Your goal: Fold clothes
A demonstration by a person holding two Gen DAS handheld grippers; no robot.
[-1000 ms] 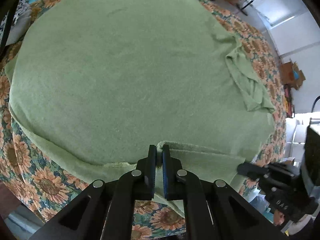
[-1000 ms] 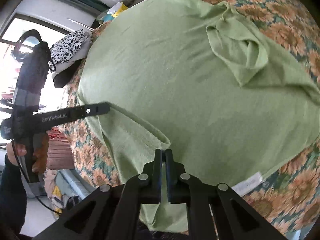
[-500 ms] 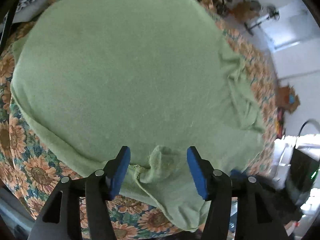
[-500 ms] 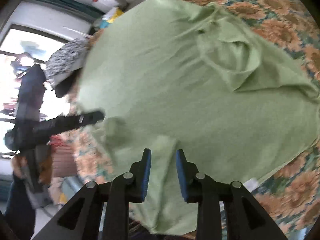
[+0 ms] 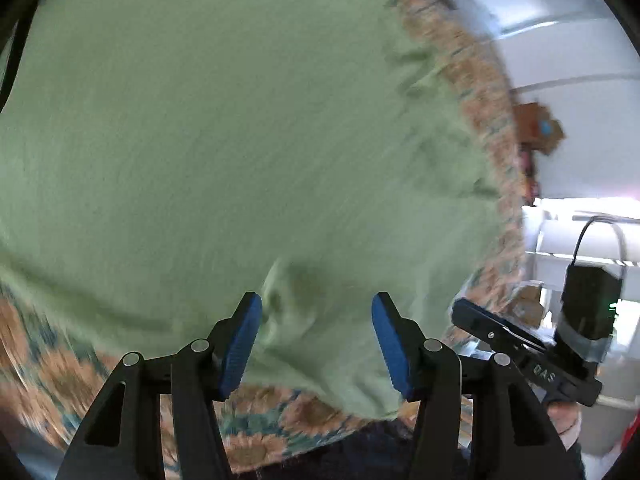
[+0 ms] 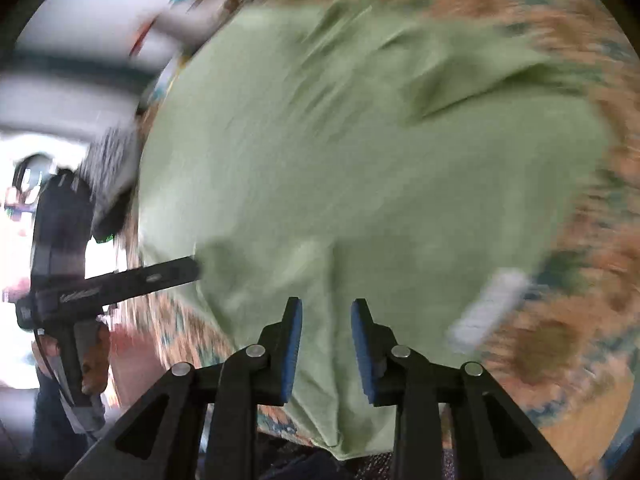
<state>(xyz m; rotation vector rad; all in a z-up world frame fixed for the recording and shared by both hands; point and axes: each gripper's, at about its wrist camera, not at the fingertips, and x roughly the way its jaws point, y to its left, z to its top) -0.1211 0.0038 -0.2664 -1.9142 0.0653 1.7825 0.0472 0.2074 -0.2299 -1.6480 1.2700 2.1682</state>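
Both grippers stand released. The left gripper has its jaws spread wide, having opened within the last second; the right gripper is parted more narrowly, likewise just opened. Neither pair of pads presses on cloth.

The green garment lies spread on the sunflower-print tablecloth, ahead of and beneath both sets of fingers. A bunched lump of hem sits between and just beyond the left fingers; a loose fold runs between the right fingers and hangs over the near table edge.

Likely faults:
- The hanging hem can drag the released edge off the table, because nothing pins it.
- The bunched lump can set a crooked crease if folded over unsmoothed.
- A sleeve lies doubled on the far side; regrasping may catch two layers.
- Both views are blurred, so edge position is uncertain.

Open room: broad flat cloth ahead of both grippers. The two grippers work near each other, so collision is possible.
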